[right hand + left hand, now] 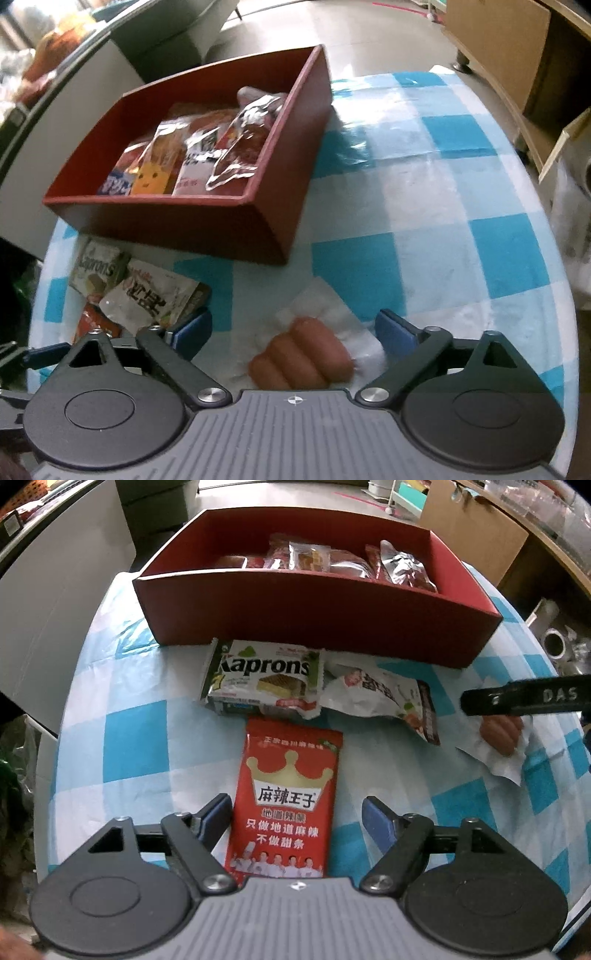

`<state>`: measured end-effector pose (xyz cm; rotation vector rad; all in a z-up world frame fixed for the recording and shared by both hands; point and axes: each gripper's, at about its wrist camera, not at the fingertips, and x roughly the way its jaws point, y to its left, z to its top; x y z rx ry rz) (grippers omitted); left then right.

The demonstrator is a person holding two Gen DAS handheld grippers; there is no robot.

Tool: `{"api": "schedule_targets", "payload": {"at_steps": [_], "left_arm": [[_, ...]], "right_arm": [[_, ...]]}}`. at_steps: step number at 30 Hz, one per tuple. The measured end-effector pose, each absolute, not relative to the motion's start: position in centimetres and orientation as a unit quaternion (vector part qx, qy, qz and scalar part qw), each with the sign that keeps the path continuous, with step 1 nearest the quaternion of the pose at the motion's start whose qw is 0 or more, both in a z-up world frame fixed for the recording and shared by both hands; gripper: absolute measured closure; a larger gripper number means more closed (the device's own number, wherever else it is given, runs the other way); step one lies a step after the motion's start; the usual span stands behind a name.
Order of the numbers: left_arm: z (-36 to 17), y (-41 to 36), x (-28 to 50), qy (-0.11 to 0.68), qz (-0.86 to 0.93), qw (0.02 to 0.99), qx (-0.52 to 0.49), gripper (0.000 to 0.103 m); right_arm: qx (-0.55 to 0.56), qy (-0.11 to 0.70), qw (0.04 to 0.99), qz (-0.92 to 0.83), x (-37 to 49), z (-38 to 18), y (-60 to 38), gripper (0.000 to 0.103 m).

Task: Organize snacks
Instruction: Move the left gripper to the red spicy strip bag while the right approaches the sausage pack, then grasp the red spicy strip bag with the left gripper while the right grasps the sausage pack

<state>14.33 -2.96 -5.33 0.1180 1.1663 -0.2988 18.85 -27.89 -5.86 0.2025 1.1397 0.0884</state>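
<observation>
A red box (325,616) (184,225) stands at the back of the checked table and holds several snack packets (332,563) (192,155). In front of it lie a Kaprons wafer packet (262,675) (98,269), a white packet (376,694) (151,299) and a red crown-printed packet (288,797) (98,323). My left gripper (295,812) is open, its fingers on either side of the red packet's lower half. My right gripper (293,328) is open over a clear-wrapped sausage pack (301,360) (498,733). Its finger (524,699) shows in the left wrist view.
The blue and white checked tablecloth (461,206) covers a round table. A white cabinet (55,609) stands at the left. Cardboard boxes and wooden shelving (509,48) stand at the right beyond the table edge.
</observation>
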Motion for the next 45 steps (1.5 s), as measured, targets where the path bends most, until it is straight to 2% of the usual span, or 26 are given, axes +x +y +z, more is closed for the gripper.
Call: {"api": "schedule_targets", "payload": {"at_steps": [6, 12, 20, 24, 30, 33, 35, 37, 38, 41, 45], "left_arm": [[-5.2, -2.7, 12.9, 0.556, -0.149, 0.816, 0.046, 0.032], [-4.9, -1.3, 11.4, 0.569, -0.146, 0.809, 0.009, 0.032], [-4.6, 0.4, 12.0, 0.564, -0.115, 0.817, -0.033, 0.032], [-4.9, -0.3, 12.6, 0.564, -0.108, 0.819, -0.017, 0.032], [-5.3, -1.3, 13.0, 0.562, -0.107, 0.82, 0.004, 0.029], [-5.5, -2.3, 12.6, 0.552, -0.098, 0.827, 0.037, 0.029], [-5.5, -2.9, 12.2, 0.546, -0.089, 0.83, 0.062, 0.033], [-5.3, -3.2, 12.1, 0.544, -0.098, 0.831, 0.065, 0.049], [-5.2, -3.2, 12.1, 0.545, -0.1, 0.83, 0.065, 0.053], [-4.9, -2.7, 11.9, 0.552, -0.102, 0.826, 0.049, 0.057], [-4.8, -2.1, 10.4, 0.563, -0.104, 0.819, 0.03, 0.058]], "right_arm": [[0.035, 0.55, 0.831, 0.078, 17.5, -6.0, -25.6, 0.002], [0.055, 0.566, 0.812, 0.127, 14.4, -5.5, -24.6, 0.003], [0.09, 0.542, 0.833, 0.06, 15.3, -5.0, -26.2, 0.002], [0.084, 0.543, 0.834, 0.06, 16.5, -5.8, -24.4, 0.0], [-0.021, 0.55, 0.834, 0.034, 16.4, -6.7, -21.1, 0.0], [-0.018, 0.544, 0.838, 0.04, 16.2, -6.7, -21.4, 0.0], [-0.025, 0.544, 0.838, 0.048, 16.0, -6.6, -21.6, 0.0], [-0.039, 0.544, 0.837, 0.051, 15.7, -6.6, -21.3, 0.001], [-0.039, 0.544, 0.837, 0.052, 15.5, -6.6, -21.3, 0.004], [-0.046, 0.543, 0.836, 0.058, 14.6, -6.1, -21.3, 0.009], [-0.06, 0.544, 0.835, 0.058, 12.9, -5.6, -21.2, 0.012]]}}
